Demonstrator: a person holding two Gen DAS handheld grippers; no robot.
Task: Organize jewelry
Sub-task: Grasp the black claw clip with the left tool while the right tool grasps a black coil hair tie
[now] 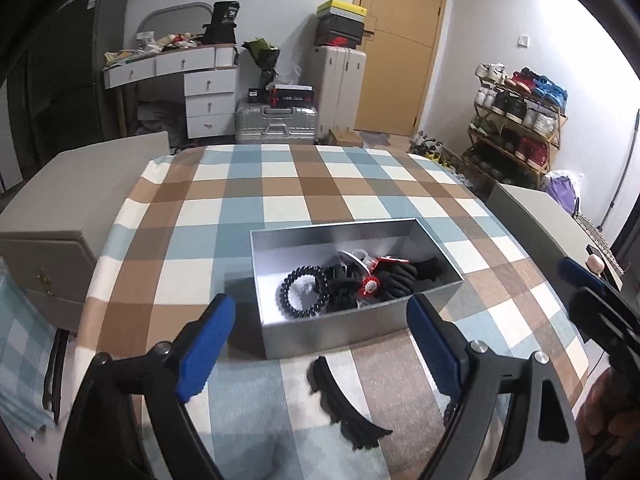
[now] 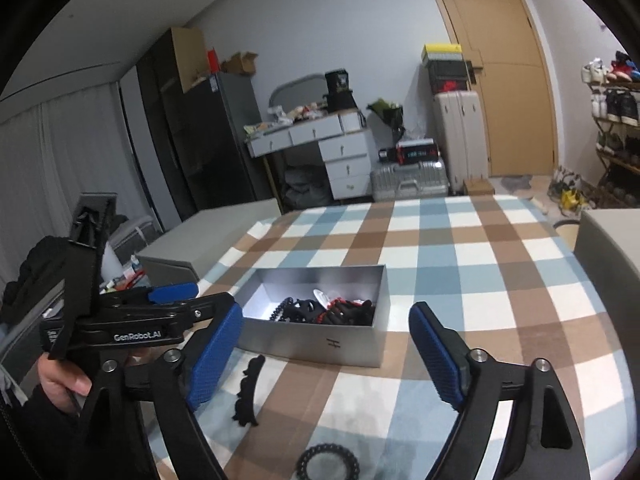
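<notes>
- A silver box (image 1: 360, 326) sits on a table covered with a blue, brown and white checked cloth (image 1: 248, 200), holding a heap of black and red accessories, among them a black coiled hair tie (image 1: 304, 291) at its left end.
- The left gripper (image 1: 320, 344) hangs over the near edge of the box, its blue-padded jaws spread wide and empty.
- A black toothed hair clip (image 1: 344, 408) lies on the cloth just outside the box, below the spread jaws and touching neither.
- The right gripper (image 2: 326, 354) hovers to the right and further back, jaws likewise released with nothing between them.
- A second black coiled hair tie (image 2: 328, 462) lies on the cloth at the bottom of the right wrist view, apart from the box.
</notes>
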